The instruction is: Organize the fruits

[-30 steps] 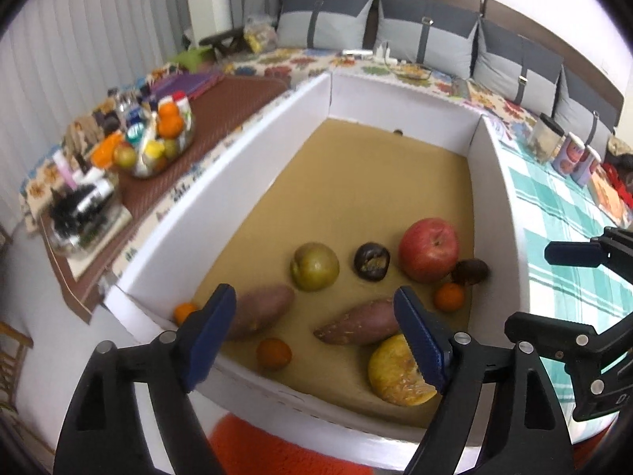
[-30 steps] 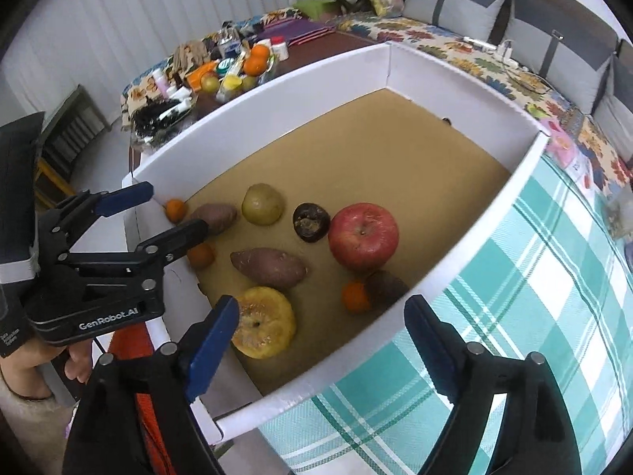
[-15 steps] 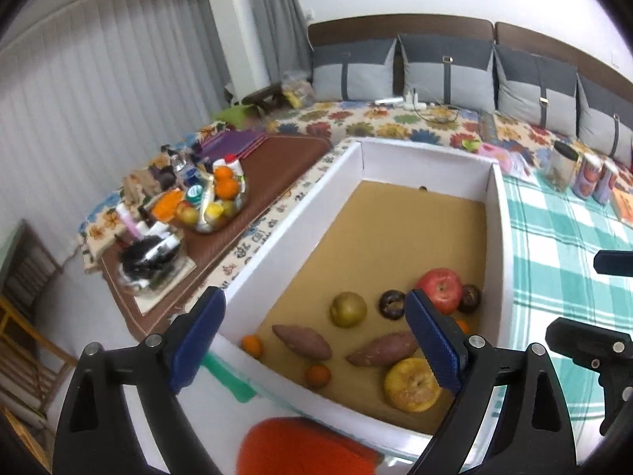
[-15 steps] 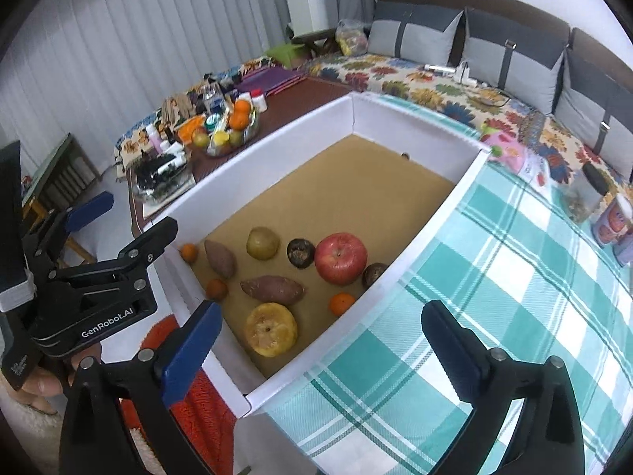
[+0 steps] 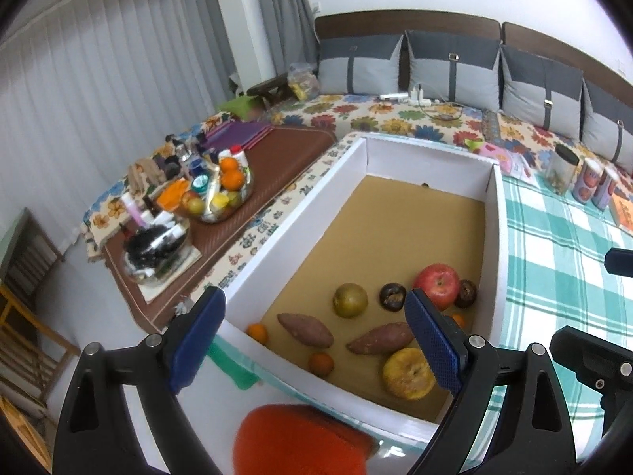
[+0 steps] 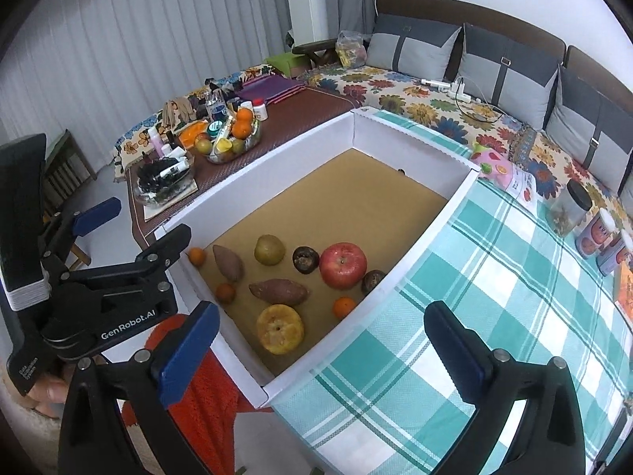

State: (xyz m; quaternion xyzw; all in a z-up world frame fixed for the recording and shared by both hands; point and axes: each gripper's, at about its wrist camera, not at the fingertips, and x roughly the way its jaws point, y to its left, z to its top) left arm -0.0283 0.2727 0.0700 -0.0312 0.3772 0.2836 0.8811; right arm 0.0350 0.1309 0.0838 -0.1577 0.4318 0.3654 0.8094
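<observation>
White pleated curtains (image 5: 99, 118), grey-cushioned sofa (image 5: 455, 63), checked tablecloth (image 6: 494, 297).

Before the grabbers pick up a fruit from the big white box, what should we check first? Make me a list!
1. Left gripper open and empty: ok.
2. Right gripper open and empty: ok.
3. Fruit all inside the white box: ok. The red apple, yellow fruit and two sweet potatoes lie on its floor.
4. Room to grab the apple: not ok. A dark fruit sits right against it, near the box wall.
5. Grippers close enough to grab: not ok. Both hover outside the box, above its near end.
6. Place where the fruit should go: cannot tell.
</observation>
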